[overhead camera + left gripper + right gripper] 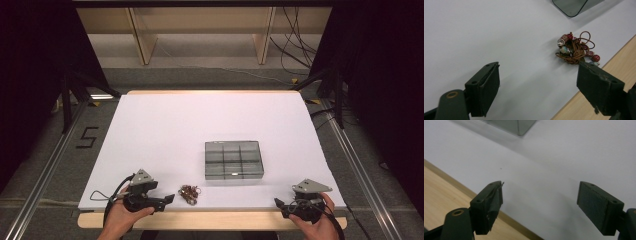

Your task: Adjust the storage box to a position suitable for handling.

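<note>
A tangle of brown cord strung with red and pale beads point(189, 192) lies near the front edge of the white table top point(165, 130); the left gripper view has this bead tangle point(575, 50) just ahead of the jaws, to the right. My left gripper point(170, 199) stands open a short way left of it, with nothing between its jaws point(537, 82). A clear compartment box point(233, 160) sits right of centre, its corner point(574, 6) at the top of the left gripper view. My right gripper point(278, 203) is open and empty at the front right point(539, 205).
The bare wooden front strip of the table point(210, 220) runs below both hands. Metal rails point(47, 165) flank the table, a black "5" mark point(87, 137) is on the floor at left, and cables point(295, 45) trail at the back right.
</note>
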A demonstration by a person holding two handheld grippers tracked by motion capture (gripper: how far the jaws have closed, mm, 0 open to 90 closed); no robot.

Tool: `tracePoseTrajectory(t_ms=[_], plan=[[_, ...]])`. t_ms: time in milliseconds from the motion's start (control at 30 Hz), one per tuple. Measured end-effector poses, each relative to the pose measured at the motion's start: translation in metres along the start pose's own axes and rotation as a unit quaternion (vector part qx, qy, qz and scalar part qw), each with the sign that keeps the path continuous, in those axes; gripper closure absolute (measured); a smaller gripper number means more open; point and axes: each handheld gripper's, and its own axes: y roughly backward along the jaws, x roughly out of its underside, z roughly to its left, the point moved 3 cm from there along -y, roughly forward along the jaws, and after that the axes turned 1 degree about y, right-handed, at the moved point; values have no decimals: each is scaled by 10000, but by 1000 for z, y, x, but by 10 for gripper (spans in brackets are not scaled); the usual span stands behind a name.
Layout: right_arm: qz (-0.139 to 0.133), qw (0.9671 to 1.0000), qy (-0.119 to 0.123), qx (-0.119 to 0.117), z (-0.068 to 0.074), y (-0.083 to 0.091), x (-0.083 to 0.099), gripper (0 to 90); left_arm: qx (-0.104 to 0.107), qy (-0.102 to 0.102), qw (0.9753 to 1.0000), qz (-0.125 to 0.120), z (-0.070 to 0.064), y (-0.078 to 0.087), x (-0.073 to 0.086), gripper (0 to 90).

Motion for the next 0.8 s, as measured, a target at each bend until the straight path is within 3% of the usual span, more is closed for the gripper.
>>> tracePoseTrajectory(t_ms=[100,300,333,367,400,467,700,767,800], plan=[[-80,9998,-29,198,-3,2,0,214,-10,-55,10000,34,2,1,0,186],[-134,9995,-234,143,-7,2,1,209,-14,40,10000,-28,1,0,0,186],[-275,9992,-255,150,-8,1,1,209,-2,-19,10000,-30,1,1,0,186],[-275,9992,-255,150,-8,1,1,209,-11,-18,10000,-20,1,1,0,186],[-165,9990,-411,65,-8,3,1,208,-43,-11,10000,-25,1,0,0,186],[-234,9992,-281,182,-11,3,1,208,-58,-49,10000,8,1,0,0,187],[-231,9992,-312,131,-11,2,2,199,-49,-49,10000,-13,1,1,0,192],[-291,9991,-235,210,-12,3,1,195,-51,-45,10000,-45,1,2,-1,197],[-309,9988,-319,196,-12,3,0,194,-63,-34,9999,-82,1,2,-2,199]])
